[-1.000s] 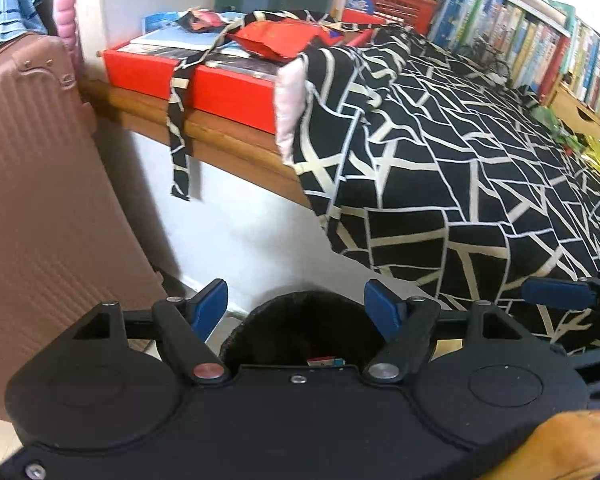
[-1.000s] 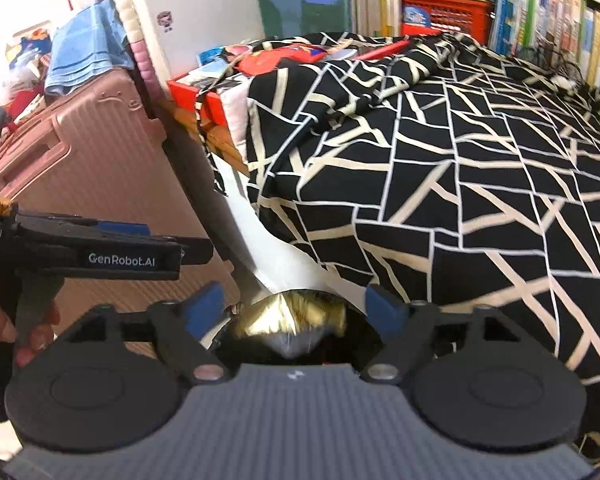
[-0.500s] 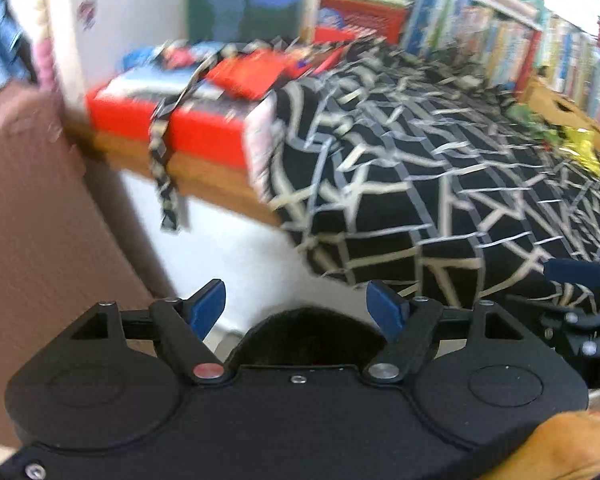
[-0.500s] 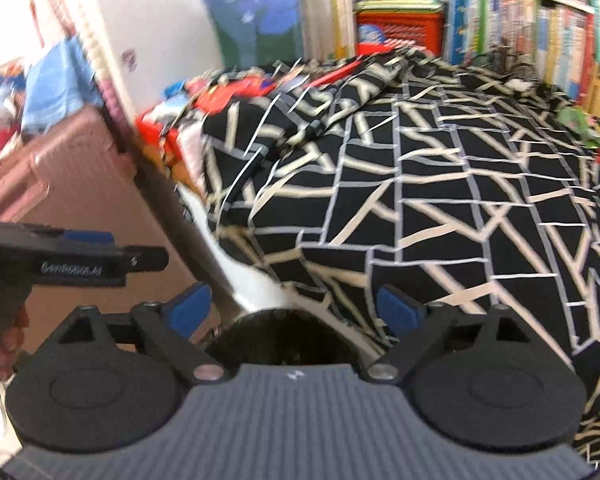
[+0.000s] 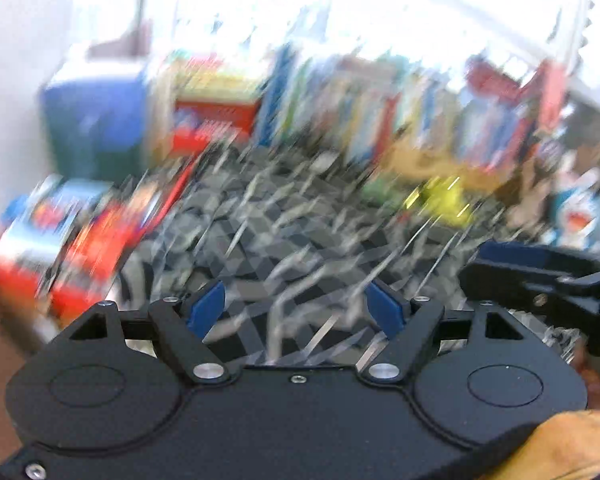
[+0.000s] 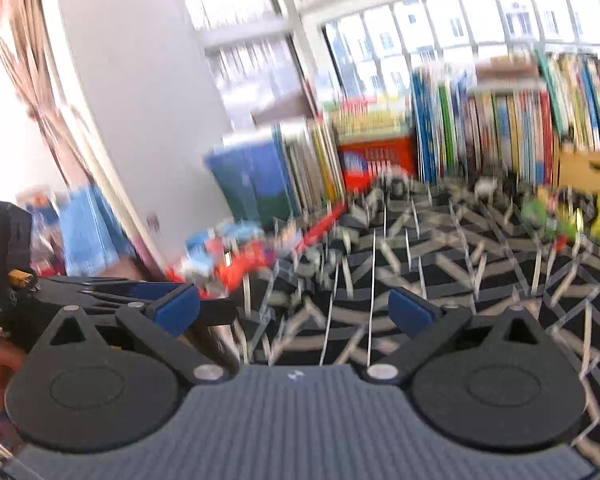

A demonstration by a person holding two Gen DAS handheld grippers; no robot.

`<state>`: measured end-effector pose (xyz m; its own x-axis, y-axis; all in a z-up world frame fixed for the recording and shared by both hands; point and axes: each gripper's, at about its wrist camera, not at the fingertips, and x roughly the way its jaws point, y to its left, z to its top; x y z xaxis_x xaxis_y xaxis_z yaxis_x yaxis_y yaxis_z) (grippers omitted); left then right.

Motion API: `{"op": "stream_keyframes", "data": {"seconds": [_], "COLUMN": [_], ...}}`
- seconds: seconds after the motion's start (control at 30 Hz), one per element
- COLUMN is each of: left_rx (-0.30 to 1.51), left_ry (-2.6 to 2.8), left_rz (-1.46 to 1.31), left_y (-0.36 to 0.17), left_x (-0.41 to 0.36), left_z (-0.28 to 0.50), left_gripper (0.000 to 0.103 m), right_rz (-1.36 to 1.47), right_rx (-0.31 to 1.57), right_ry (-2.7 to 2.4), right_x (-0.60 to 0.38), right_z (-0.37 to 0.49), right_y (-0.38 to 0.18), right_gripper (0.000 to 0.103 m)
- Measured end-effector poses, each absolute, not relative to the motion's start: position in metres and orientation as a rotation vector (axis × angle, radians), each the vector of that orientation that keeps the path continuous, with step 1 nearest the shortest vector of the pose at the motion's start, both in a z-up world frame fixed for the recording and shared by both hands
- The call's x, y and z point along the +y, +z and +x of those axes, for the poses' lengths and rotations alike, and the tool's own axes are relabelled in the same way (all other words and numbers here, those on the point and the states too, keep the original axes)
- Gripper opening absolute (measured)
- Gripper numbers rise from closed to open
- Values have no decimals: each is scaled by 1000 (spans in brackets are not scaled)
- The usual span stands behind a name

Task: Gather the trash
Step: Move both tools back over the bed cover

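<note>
Both views are smearing with motion, so the far edge of the bed is readable only roughly. The left gripper (image 5: pixel 298 312), a black two-finger tool with blue pads, is standing well spread with nothing between its pads; only the black cloth with pale crossing lines (image 5: pixel 284 248) is showing through the gap. The right gripper (image 6: pixel 294 314), grey-ribbed at the body with the same blue pads, has just been opening its jaws and is now gaping as wide as it gets, also empty.

The trash still to collect is lying far off: a crumpled yellow wrapper (image 5: pixel 440 200) is sitting on the patterned cloth near the row of upright books (image 6: pixel 500 132), with what is probably a green wrapper (image 6: pixel 544 212) just beside it.

The main risk is the reach. Either gripper is going to cross a broad stretch of loose cloth, and a low pad could be snagging a fold and dragging the cover instead of the wrapper. A thin crinkled wrapper may also be sliding out of a hasty pinch, or a wide bite may be catching cloth along with it. The two tools are travelling close together, so they could be knocking each other.

As for containers, a red basket (image 6: pixel 376 160) is standing among the books, its contents too blurred to tell. No trash bin is showing in either view.
</note>
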<state>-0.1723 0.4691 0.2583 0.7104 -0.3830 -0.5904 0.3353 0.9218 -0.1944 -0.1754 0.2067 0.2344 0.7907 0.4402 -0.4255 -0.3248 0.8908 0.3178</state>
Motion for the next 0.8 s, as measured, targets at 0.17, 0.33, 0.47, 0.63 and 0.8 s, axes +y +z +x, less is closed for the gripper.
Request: {"op": "stream_keyframes", "data": {"seconds": [0.17, 0.33, 0.47, 0.63, 0.8], "left_rx": [513, 399, 306, 315, 453], "left_ry": [-487, -523, -522, -466, -415], "left_rz": [11, 47, 24, 41, 40], "left_y": [323, 378, 417, 405, 337], "left_x": [415, 360, 324, 271, 219], "left_z": [-146, -107, -74, -23, 40], "left_gripper": [76, 76, 77, 81, 86], "right_rz": [249, 270, 216, 119, 34], "right_rx": [411, 320, 236, 251, 422], "right_ry": [384, 355, 320, 195, 62], "right_x": [156, 98, 57, 16, -24], "right_z": [-157, -130, -107, -68, -18], "right_y": [293, 346, 382, 377, 311], "right_gripper": [103, 103, 103, 103, 103]}}
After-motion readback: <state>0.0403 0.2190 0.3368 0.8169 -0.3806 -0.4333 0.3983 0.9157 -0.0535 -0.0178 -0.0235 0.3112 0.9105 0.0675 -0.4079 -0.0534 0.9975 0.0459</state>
